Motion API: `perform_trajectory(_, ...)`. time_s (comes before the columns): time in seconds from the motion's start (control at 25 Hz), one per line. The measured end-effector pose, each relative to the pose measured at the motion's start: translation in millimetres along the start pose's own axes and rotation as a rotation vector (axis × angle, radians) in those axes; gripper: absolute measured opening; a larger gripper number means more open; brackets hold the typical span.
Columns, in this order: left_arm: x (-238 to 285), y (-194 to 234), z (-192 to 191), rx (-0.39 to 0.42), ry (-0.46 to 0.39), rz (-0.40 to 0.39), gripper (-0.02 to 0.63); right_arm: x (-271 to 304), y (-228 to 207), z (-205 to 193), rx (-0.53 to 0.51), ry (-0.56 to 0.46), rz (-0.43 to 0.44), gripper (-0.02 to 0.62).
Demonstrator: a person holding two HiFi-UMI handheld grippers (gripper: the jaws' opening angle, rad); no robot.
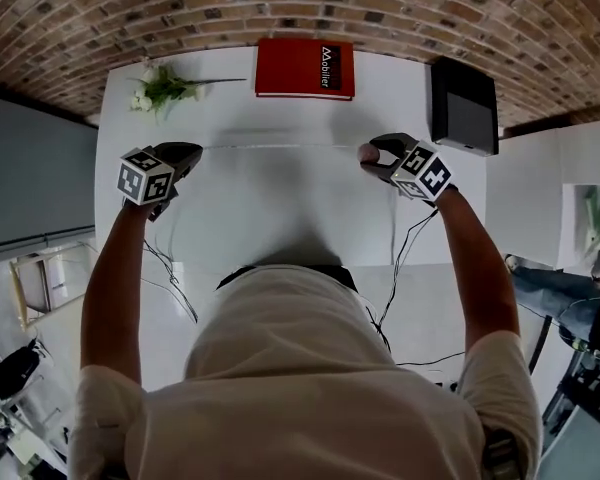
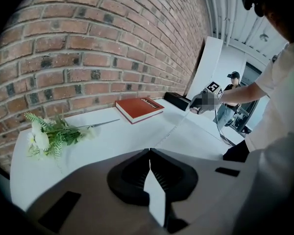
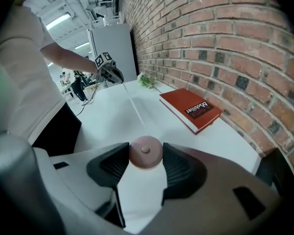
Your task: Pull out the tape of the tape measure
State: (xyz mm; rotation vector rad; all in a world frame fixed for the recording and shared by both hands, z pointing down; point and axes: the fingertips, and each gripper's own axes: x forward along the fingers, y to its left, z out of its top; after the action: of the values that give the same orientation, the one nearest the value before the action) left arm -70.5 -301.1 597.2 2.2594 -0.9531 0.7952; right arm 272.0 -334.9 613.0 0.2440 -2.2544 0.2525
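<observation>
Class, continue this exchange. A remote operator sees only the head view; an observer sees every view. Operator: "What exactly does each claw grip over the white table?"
Observer: The right claw clamps a round pink plastic tape measure case, squeezed from both sides.
Operator: And the left claw?
Observer: The left claw is shut on the thin white tape; its free end pokes out behind the closed jaws.

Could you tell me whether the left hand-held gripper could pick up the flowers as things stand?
Probably not yet. The table between the left hand-held gripper and the flowers looks bare, but its jaws are shut on the tape, stretched across to the tape measure.
</observation>
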Motion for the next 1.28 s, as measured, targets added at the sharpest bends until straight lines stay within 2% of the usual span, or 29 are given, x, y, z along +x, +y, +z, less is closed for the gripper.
perform_trajectory(0.32,41,30,-16,-0.026,0.096,0.096,0.000,39,-26,-19,0.028,0.026,0.014,0.219)
perform_trajectory(0.56,69,40,-37,-0.035,0.163,0.122,0.002,64,-33,-36,0.060,0.038,0.004,0.219)
perform_trajectory(0.92,84,49,-45,-0.026,0.179,0.168,0.002,80,-37,-44,0.085,0.010,-0.022,0.219)
perform_trajectory(1.28,90,54,-48,-0.023,0.171,0.184,0.003,86,-36,-47,0.078,0.022,-0.041,0.219)
